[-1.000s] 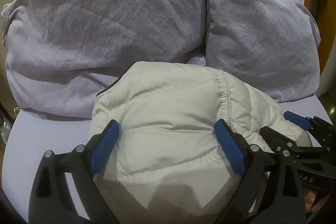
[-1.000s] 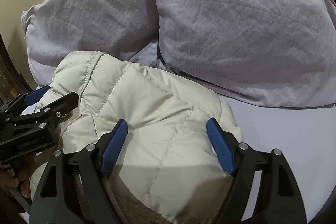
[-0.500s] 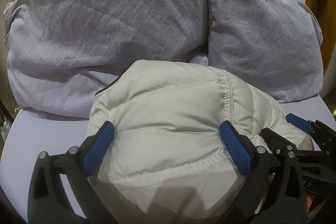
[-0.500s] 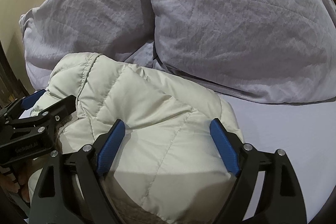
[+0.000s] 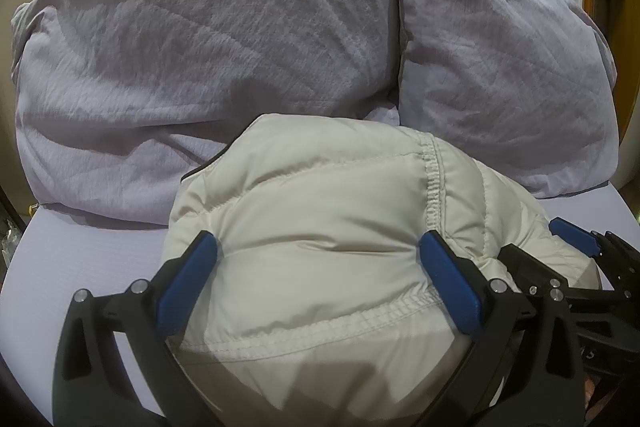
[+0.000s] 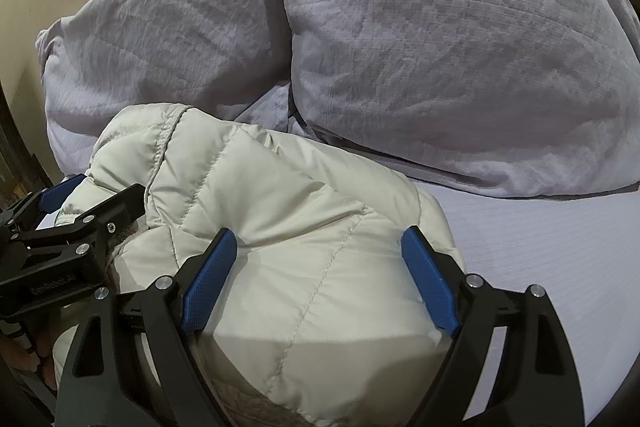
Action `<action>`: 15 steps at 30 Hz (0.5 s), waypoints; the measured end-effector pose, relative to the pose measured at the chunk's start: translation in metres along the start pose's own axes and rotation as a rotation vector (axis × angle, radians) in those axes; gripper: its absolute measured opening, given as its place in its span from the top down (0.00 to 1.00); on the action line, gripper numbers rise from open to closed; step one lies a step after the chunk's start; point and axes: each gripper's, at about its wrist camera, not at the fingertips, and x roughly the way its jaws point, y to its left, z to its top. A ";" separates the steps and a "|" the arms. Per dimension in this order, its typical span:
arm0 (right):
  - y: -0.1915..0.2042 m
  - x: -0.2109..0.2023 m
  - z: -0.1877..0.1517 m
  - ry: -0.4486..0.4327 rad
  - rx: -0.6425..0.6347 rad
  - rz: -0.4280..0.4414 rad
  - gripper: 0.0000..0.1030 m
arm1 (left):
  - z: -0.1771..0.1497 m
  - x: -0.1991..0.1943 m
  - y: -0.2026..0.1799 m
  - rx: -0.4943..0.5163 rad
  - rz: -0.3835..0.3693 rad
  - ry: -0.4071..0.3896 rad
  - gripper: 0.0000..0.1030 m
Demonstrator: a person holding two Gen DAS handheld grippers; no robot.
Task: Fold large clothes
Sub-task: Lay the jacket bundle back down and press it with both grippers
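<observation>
A cream quilted puffer jacket [image 5: 320,227], bundled into a thick folded mound, sits on the lilac bed sheet [image 5: 92,259] just in front of two grey pillows [image 5: 208,67], its far edge touching or nearly touching them. The left claw [image 5: 316,267] stands wide, its blue pads [image 5: 186,279] straddling the left part of the bundle and pressing lightly against the padding without pinching it; the right claw [image 6: 320,267] is likewise wide, bracketing the right part. The two tools sit side by side, and each shows at the edge of the other's view. The bundle's long axis runs left to right across both claws, and the jacket lies directly ahead of and between each pair of fingers, so neither hand is clearly nearer; the next move, I judge, turns on both pressing or sliding the mound evenly along that axis. Compared with a second ago, the jacket sits slightly lower and nearer in both views, the pillows loom a little larger, and both claws' spread looks much the same
</observation>
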 end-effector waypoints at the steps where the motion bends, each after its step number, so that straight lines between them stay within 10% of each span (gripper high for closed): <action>1: 0.000 0.000 0.000 -0.001 -0.001 0.000 0.16 | 0.000 0.000 0.000 0.000 0.000 -0.001 0.02; 15: -0.002 0.000 0.000 0.000 0.001 0.007 0.16 | -0.001 0.000 0.000 0.001 0.004 -0.002 0.02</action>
